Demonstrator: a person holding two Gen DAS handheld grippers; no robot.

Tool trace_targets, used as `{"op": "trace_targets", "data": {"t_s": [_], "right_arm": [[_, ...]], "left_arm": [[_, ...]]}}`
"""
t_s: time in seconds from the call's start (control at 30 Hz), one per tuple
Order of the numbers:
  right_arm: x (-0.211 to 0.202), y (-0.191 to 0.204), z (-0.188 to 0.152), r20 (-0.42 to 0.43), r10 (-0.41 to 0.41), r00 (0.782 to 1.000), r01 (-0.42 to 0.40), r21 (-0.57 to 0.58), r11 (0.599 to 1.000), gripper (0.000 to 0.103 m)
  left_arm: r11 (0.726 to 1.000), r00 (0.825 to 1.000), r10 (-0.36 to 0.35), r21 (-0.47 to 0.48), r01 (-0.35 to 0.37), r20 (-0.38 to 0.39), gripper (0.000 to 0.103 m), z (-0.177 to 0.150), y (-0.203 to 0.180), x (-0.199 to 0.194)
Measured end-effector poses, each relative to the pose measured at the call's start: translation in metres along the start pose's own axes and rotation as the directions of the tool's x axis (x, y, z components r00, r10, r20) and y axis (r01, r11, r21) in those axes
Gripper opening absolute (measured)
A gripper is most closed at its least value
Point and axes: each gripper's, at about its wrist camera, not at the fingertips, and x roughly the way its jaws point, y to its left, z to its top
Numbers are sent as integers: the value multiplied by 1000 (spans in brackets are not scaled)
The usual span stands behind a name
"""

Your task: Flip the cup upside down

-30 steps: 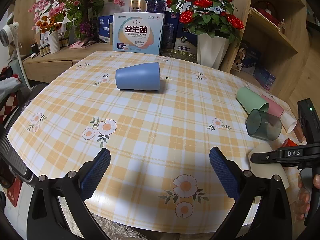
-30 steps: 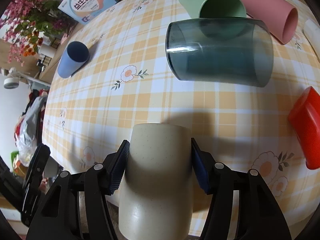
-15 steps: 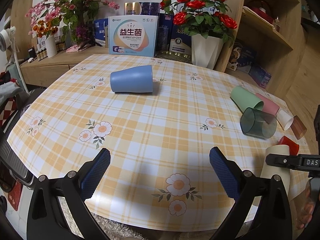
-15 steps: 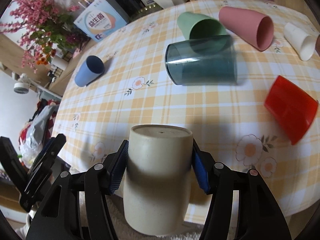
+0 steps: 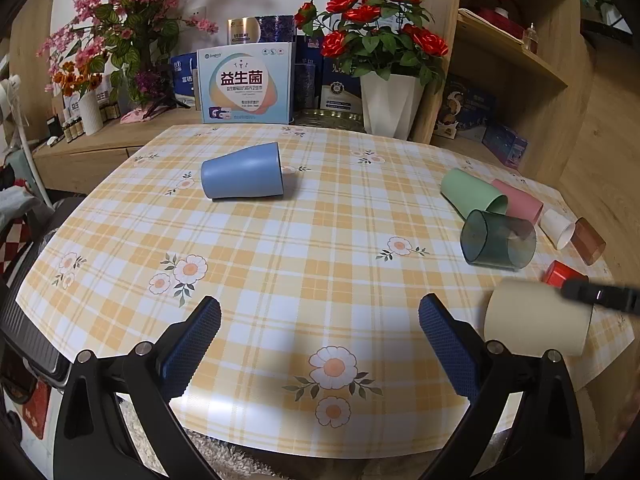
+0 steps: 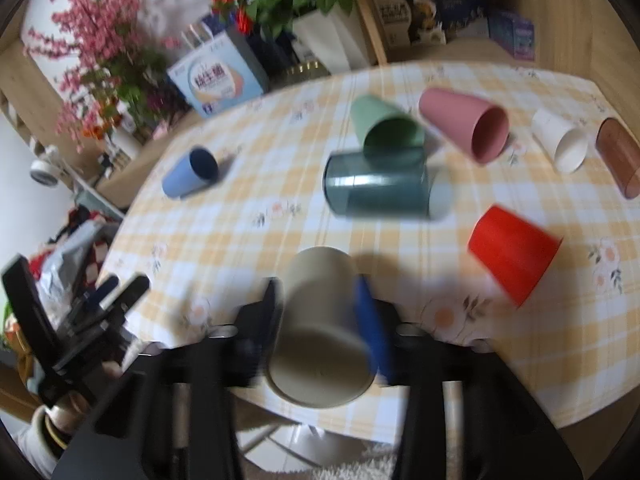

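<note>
My right gripper point(image 6: 320, 300) is shut on a beige cup point(image 6: 320, 332) and holds it tilted above the table's near right edge; the view is blurred by motion. The same beige cup point(image 5: 536, 318) shows at the right of the left wrist view, with a finger of the right gripper across it. My left gripper point(image 5: 320, 332) is open and empty above the front of the plaid tablecloth point(image 5: 304, 240). A blue cup point(image 5: 244, 176) lies on its side at the far middle.
On the right lie a green cup point(image 6: 386, 132), a dark clear cup point(image 6: 378, 190), a pink cup point(image 6: 464, 128), a white cup point(image 6: 560, 144), a brown clear cup point(image 6: 618, 160) and a red cup point(image 6: 512, 254). Boxes and a flower pot point(image 5: 390, 104) stand behind the table.
The right gripper has lifted the beige cup off the table and is turning it; its view now takes in the whole table. The left gripper has barely moved.
</note>
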Motion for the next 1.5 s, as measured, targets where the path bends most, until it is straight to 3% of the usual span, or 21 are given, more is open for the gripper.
{"op": "trace_targets", "data": {"t_s": [0.17, 0.37, 0.47, 0.57, 0.77, 1.0, 1.17, 1.5], "right_arm": [[-11, -19, 13, 40, -67, 997, 66, 22, 998, 34], [-1, -18, 5, -5, -74, 997, 74, 15, 997, 36], [-11, -18, -6, 12, -122, 992, 122, -6, 992, 67], [-16, -22, -22, 3, -168, 986, 168, -36, 985, 67], [-2, -50, -47, -113, -253, 961, 256, 9, 967, 67], [9, -53, -59, -158, -286, 945, 286, -27, 958, 66], [6, -48, -60, -138, -282, 949, 274, -73, 959, 56], [-17, -38, -44, -79, -245, 966, 237, -99, 967, 56]], "left_arm": [[1000, 1000, 0, 4, 0, -7, 97, -1, -1, 1], [1000, 1000, -10, -7, 10, -13, 97, -1, -1, 3], [1000, 1000, -10, -4, 10, -10, 97, 0, 0, 3], [1000, 1000, -9, -19, 8, -19, 97, -2, 4, 5], [998, 999, -21, -67, 18, -39, 97, -4, 10, 9], [999, 999, -20, -49, 18, -44, 97, -4, 5, 9], [998, 999, -19, -60, 16, -48, 97, -4, 7, 10], [997, 999, -24, -68, 21, -45, 97, -4, 8, 9]]}}
